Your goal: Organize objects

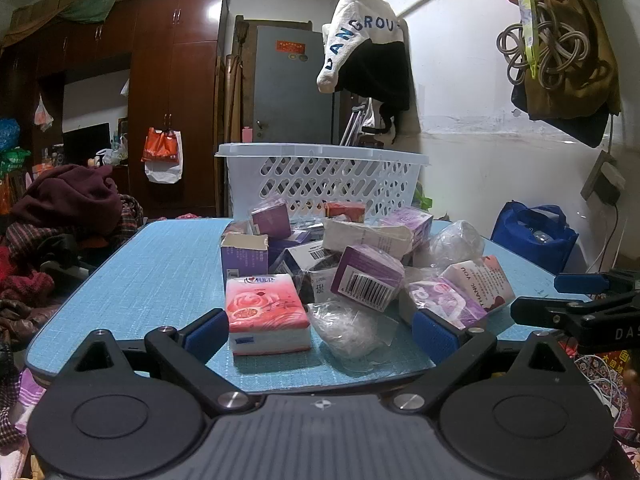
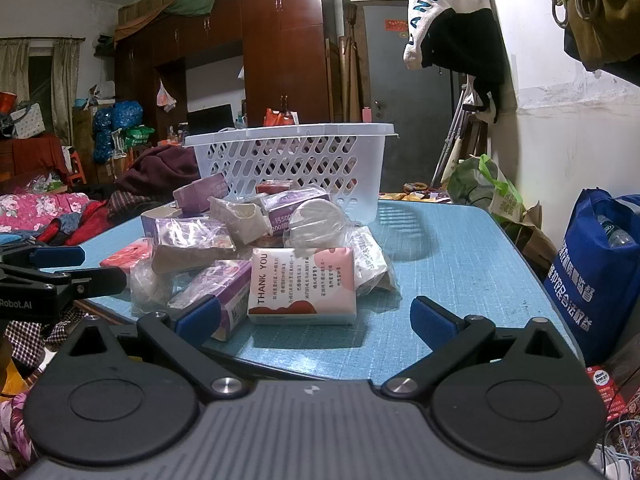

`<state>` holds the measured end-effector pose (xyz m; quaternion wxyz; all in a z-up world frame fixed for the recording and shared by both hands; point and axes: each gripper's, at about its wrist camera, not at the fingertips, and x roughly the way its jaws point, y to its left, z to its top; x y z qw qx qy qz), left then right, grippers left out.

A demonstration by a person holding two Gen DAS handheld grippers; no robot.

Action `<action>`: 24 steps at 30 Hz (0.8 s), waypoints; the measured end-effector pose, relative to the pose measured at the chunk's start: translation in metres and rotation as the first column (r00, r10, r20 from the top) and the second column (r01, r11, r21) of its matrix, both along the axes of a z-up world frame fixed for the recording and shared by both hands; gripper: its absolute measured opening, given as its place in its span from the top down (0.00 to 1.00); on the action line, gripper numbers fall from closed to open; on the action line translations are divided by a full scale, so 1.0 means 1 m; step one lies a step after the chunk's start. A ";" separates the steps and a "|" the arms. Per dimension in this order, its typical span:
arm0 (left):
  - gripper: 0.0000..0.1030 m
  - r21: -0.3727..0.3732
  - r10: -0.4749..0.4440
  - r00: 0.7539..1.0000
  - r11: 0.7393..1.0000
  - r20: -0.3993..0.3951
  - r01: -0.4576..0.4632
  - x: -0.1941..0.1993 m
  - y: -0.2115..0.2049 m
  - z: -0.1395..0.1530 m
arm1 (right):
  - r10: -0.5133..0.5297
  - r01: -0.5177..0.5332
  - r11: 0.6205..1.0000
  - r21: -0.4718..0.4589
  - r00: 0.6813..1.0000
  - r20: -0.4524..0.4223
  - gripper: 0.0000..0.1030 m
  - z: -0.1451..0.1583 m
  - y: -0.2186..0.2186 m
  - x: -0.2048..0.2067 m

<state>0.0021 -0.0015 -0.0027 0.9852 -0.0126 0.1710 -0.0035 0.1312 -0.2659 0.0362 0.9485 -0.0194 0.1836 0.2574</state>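
Fingers of both the left gripper and right gripper stand wide apart and empty at the blue table's near edge, the pink tissue pack lying just beyond the left fingers, nearer that hand, the white basket farther off behind the pile.

Room's pretty cluttered tbh. Big dark-red wardrobe along the back wall with boxes and green cloth piled on top, grey door next to it. White and black garment hanging by the wall, coiled cord on a hook, blue tote bag on the floor, heap of clothes off to the left.
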 end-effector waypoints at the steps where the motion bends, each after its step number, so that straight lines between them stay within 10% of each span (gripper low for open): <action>1: 0.03 0.000 0.000 1.000 1.000 0.000 0.000 0.000 0.000 0.000 | 0.000 0.000 1.000 0.000 1.000 0.000 0.00 0.000 0.000 0.000; 24: 0.03 -0.003 0.001 1.000 1.000 -0.005 -0.001 0.000 0.001 -0.002 | 0.001 -0.001 1.000 -0.001 1.000 0.000 0.00 0.000 0.000 0.000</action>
